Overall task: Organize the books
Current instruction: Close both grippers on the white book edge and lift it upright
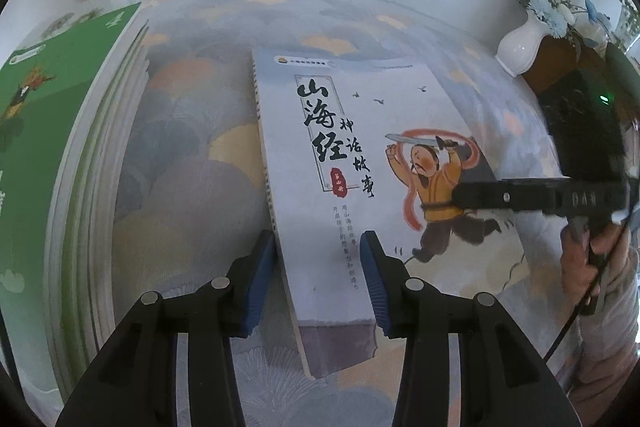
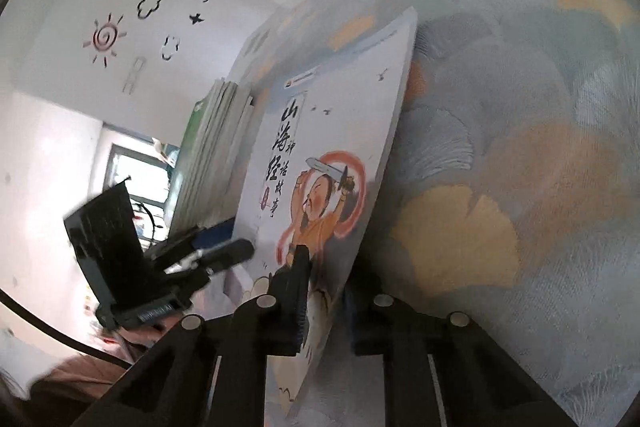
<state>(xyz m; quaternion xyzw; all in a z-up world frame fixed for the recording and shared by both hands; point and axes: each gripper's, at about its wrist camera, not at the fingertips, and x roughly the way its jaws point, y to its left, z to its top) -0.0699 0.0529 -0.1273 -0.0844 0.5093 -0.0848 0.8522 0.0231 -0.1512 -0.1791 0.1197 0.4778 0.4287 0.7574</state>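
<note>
1. My right gripper [image 2: 320, 303] is clamped on the outer edge of the illustrated book [image 1: 372, 163]. One finger lies over the cover and the other sits behind it, so the book is pinched between them.
2. My left gripper [image 1: 318, 279] straddles the spine-side corner of the same book. Its blue pads [image 1: 262, 283] stand a little off the cover on either side, so I judge it is not yet biting.
3. The book is lifted at an angle off the patterned cloth [image 1: 192, 147], cover facing up. It sits just right of the green-covered stack [image 1: 36, 155] as the left wrist sees it.
4. Main risk, as I see it: only one thin edge is truly held. The soft cover could sag or peel out of the right pinch if I swing it fast.
5. If the left jaws close while askew on the corner, I could crease the cover or bend the spine.
6. Moving toward the stack, the free corner might catch its fanned page edges and push those books out of line.
7. The white vase [image 1: 520, 47] stands well apart, yet a wide right-hand sweep could reach it.
</note>
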